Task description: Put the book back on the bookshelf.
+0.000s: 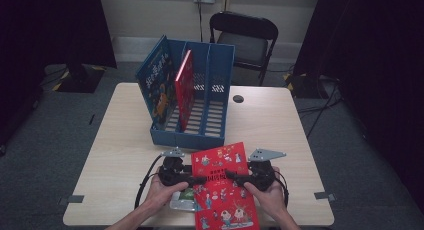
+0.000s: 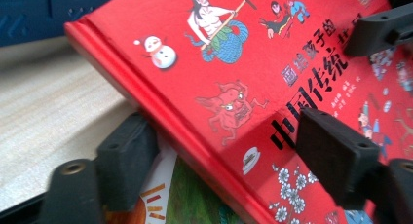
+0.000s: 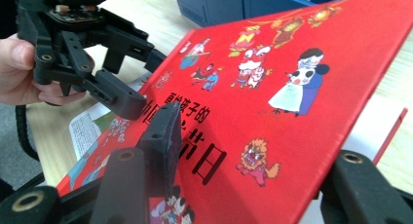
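Your left hand-held gripper (image 1: 200,180) straddles the spine edge of the red book (image 1: 224,187), one jaw on the cover and one beneath; whether the pads press I cannot tell. Your right hand-held gripper (image 1: 231,177) brackets the opposite edge the same way, its grip equally unclear. The book sits tilted at the near edge of the worktop (image 1: 120,140), over another book (image 1: 182,199), in front of the blue file rack (image 1: 200,135).

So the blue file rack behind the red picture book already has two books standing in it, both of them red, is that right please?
Not quite: the blue file rack holds two books, but one is blue and only the other is red, as the high view shows. The red picture book lies in front.
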Motion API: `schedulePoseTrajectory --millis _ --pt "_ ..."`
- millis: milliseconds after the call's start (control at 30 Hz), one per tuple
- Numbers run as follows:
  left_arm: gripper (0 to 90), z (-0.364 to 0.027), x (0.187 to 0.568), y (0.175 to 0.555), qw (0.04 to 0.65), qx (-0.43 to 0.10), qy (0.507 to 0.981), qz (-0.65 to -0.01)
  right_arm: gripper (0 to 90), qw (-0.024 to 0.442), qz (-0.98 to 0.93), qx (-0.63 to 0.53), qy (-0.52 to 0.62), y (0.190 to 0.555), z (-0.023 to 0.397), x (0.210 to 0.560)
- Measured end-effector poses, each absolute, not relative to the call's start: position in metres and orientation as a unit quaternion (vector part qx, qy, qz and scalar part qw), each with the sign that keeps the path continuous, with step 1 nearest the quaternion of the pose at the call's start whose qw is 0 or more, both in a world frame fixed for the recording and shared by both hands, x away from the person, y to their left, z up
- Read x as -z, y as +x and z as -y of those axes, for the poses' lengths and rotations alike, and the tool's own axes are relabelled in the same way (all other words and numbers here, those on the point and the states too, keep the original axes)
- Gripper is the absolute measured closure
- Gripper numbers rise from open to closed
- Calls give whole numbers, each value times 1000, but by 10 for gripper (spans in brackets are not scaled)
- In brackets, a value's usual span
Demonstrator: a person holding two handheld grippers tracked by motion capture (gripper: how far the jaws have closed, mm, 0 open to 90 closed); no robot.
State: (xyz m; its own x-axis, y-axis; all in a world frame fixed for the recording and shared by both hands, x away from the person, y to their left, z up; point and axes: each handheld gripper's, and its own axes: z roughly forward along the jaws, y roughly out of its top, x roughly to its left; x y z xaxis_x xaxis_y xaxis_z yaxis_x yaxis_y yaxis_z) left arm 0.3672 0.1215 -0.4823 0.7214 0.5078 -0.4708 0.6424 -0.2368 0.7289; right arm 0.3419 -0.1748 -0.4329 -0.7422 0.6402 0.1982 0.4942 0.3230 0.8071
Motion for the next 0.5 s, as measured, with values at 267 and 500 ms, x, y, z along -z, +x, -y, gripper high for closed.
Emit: schedulePoseTrajectory --millis 267,500 --pt "382 -127 478 368 513 68 774 -365 460 69 -803 -455 379 345 178 431" --pt "391 -127 473 364 534 86 769 -341 430 58 -798 -454 393 347 179 431"
